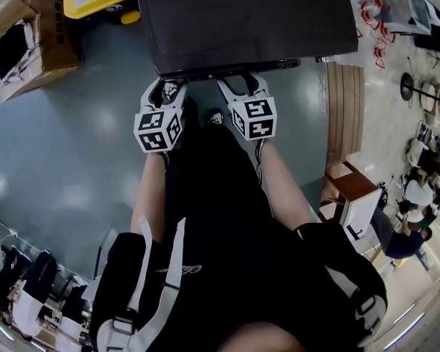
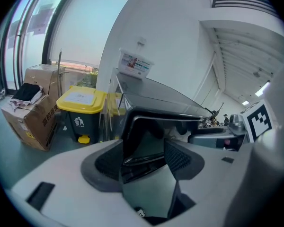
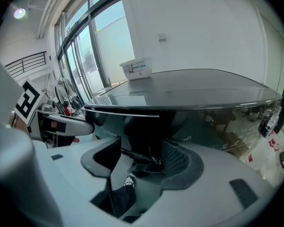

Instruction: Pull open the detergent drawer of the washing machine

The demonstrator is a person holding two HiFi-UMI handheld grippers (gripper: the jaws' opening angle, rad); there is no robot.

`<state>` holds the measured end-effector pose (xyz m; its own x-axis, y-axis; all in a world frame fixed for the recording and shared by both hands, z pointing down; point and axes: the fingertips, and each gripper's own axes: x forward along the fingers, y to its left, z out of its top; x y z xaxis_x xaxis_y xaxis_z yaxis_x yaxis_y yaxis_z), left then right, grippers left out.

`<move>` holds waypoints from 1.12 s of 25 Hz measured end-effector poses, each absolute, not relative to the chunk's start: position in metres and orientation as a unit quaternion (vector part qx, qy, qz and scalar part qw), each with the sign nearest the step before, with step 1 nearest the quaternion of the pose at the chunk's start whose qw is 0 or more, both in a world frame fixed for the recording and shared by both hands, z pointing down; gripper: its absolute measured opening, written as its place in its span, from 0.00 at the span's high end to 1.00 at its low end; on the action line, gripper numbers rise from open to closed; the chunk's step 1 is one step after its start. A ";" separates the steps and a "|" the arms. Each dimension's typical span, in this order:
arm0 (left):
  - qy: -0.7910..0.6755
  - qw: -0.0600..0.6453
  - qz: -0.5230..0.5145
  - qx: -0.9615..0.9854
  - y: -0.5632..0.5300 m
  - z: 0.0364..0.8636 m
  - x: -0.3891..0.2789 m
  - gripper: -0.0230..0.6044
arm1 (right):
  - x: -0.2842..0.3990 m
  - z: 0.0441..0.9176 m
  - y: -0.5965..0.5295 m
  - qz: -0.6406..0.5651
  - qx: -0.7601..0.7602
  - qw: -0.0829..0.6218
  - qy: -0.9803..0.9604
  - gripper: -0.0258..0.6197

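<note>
Jaws of the left gripper (image 1: 167, 88) and right gripper (image 1: 242, 85) stand apart and empty, side by side. Just ahead and slightly above both runs a dark tabletop (image 1: 249, 20) edge, crosswise. No washing machine or detergent drawer shows anywhere.

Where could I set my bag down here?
The black flat machine top looks bare. So does the grey floor left of the person, near the brown cardboard box. The right side is crowded with wooden furniture.

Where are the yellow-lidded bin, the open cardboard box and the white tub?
yellow-lidded bin (image 2: 81, 97): left gripper view, its lid.
open cardboard box (image 2: 35, 122): left gripper view, its front side.
white tub (image 3: 136, 70): right gripper view, its front wall.
</note>
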<state>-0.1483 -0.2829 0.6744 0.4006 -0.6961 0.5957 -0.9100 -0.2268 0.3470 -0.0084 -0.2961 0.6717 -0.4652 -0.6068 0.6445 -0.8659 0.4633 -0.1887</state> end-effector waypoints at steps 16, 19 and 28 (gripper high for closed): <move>-0.543 0.318 0.187 0.754 -0.285 0.675 -0.151 0.57 | -0.007 0.671 -0.299 0.260 0.460 0.258 -0.809 0.62; -0.544 0.318 0.195 0.752 -0.283 0.676 -0.150 0.57 | -0.006 0.672 -0.297 0.262 0.460 0.260 -0.808 0.63; -0.553 0.311 0.202 0.746 -0.283 0.676 -0.148 0.57 | -0.005 0.673 -0.296 0.261 0.475 0.256 -0.800 0.63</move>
